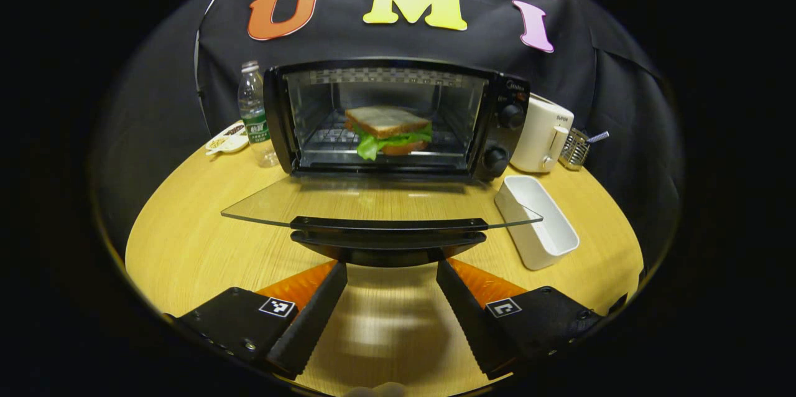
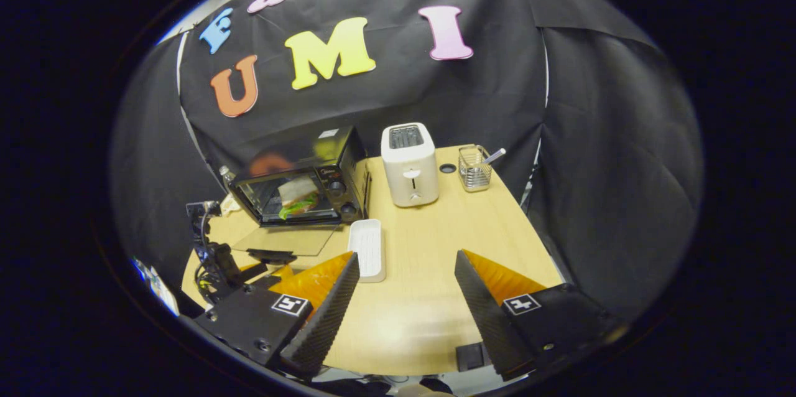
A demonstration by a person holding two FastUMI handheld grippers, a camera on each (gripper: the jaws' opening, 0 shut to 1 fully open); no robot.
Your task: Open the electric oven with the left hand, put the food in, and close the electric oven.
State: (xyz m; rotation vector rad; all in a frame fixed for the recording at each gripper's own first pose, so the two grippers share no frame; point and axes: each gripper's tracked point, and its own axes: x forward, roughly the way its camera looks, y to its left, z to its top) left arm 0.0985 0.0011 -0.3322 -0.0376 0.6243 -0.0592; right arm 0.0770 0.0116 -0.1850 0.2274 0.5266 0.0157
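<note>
The black electric oven (image 1: 398,117) stands at the back of the round wooden table with its glass door (image 1: 379,204) folded down flat. A sandwich (image 1: 388,130) with green lettuce rests on the rack inside. My left gripper (image 1: 392,272) is open, its fingers spread just in front of the door's black handle (image 1: 388,232) without touching it. In the right gripper view the oven (image 2: 298,179) sits at the left with the sandwich (image 2: 297,196) inside. My right gripper (image 2: 407,266) hangs open and empty above the table, well right of the oven.
An empty white rectangular dish (image 1: 538,219) lies right of the door. A white toaster (image 1: 544,132) and a wire basket (image 1: 575,148) stand beside the oven. A water bottle (image 1: 254,111) and a small snack dish (image 1: 227,139) sit at its left.
</note>
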